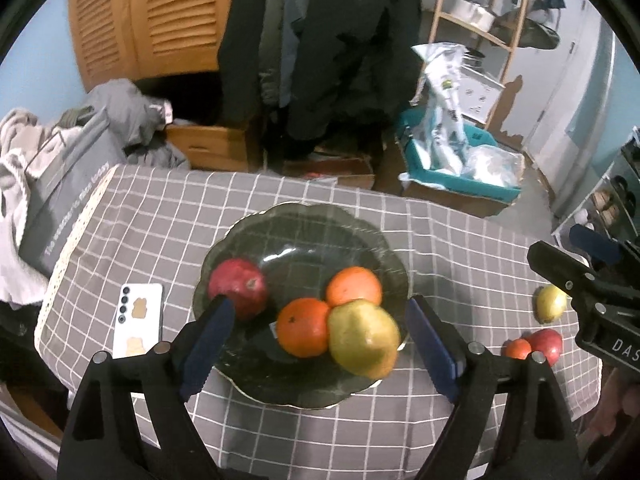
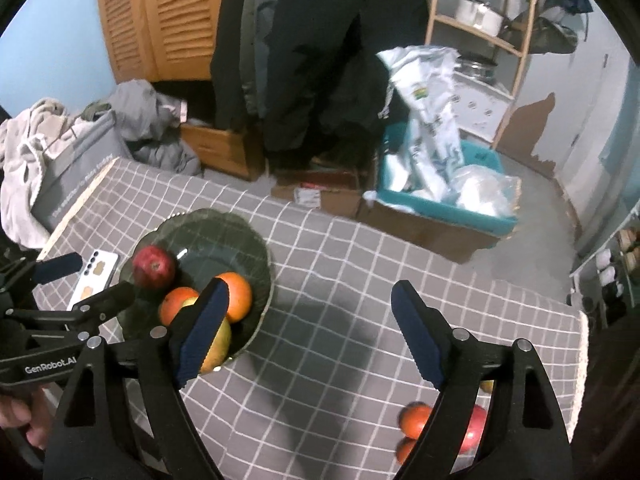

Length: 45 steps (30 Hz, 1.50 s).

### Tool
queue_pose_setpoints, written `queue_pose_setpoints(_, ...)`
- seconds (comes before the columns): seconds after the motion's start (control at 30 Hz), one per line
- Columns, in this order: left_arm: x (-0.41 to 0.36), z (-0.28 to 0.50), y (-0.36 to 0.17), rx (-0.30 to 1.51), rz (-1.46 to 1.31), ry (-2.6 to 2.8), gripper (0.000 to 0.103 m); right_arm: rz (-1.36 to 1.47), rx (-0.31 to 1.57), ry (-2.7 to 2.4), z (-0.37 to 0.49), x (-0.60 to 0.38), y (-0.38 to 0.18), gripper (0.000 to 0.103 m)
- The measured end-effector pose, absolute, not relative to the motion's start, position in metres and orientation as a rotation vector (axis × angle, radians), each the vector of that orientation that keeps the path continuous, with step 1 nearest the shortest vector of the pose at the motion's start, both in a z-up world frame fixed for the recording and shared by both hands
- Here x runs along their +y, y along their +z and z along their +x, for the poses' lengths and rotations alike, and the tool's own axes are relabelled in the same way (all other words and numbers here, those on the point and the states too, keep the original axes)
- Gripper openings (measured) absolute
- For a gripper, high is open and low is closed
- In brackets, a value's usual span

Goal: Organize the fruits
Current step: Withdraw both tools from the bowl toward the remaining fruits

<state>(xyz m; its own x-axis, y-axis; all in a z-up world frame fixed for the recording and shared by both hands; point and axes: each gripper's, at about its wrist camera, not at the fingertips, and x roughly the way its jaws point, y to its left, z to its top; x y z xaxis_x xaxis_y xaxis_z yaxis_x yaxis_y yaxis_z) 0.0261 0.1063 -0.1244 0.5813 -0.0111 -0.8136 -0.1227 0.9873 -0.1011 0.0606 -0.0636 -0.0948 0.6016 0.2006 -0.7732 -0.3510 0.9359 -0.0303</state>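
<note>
A dark glass plate (image 1: 296, 224) sits on the grey checked tablecloth. It holds a red apple (image 1: 238, 288), two oranges (image 1: 354, 286) (image 1: 304, 326) and a yellow pear (image 1: 364, 338). My left gripper (image 1: 320, 340) is open and empty, hovering just above the plate's near side. Loose on the cloth at the right lie a yellow fruit (image 1: 552, 303), a small orange (image 1: 517, 349) and a red apple (image 1: 546, 344). My right gripper (image 2: 308, 328) is open and empty above bare cloth, right of the plate (image 2: 224, 228). The loose orange (image 2: 416, 420) and red apple (image 2: 476, 428) sit by its right finger.
A white phone (image 1: 138, 320) lies left of the plate. The table's far edge drops to a floor with a teal bin of plastic bags (image 1: 456, 168), cardboard boxes and hanging coats. Laundry (image 1: 36, 168) is piled at the left.
</note>
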Motion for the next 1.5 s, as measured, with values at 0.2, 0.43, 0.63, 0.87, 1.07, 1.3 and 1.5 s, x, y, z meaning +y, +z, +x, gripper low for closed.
queue_pose_setpoints(0.2,0.084,0.024,-0.107,0.915,-0.127,0.019,0.089,-0.183,0.844,0.285,0.051,-0.088,-0.083,0.084)
queue_pose_setpoints(0.43,0.065,0.021,-0.090,0.879,-0.119,-0.021,0.089,-0.161,0.810,0.244,0.039,-0.118,-0.069,0.084)
queue_pose_setpoints(0.63,0.049,0.018,-0.076,0.836,-0.097,-0.039,0.097,-0.131,0.773,0.207,0.028,-0.145,-0.055,0.084)
queue_pose_setpoints(0.87,0.025,0.018,-0.069,0.815,-0.049,-0.067,0.100,-0.097,0.749,0.151,0.020,-0.180,-0.048,0.084)
queue_pose_setpoints(1.07,-0.001,0.023,-0.071,0.835,-0.029,-0.110,0.100,-0.070,0.770,0.093,0.017,-0.209,-0.056,0.084)
queue_pose_setpoints(1.3,-0.036,0.027,-0.077,0.854,0.020,-0.159,0.100,-0.039,0.800,0.046,0.011,-0.243,-0.068,0.084)
queue_pose_setpoints(1.5,-0.063,0.031,-0.088,0.883,0.055,-0.199,0.100,-0.013,0.827,0.020,0.008,-0.264,-0.078,0.084)
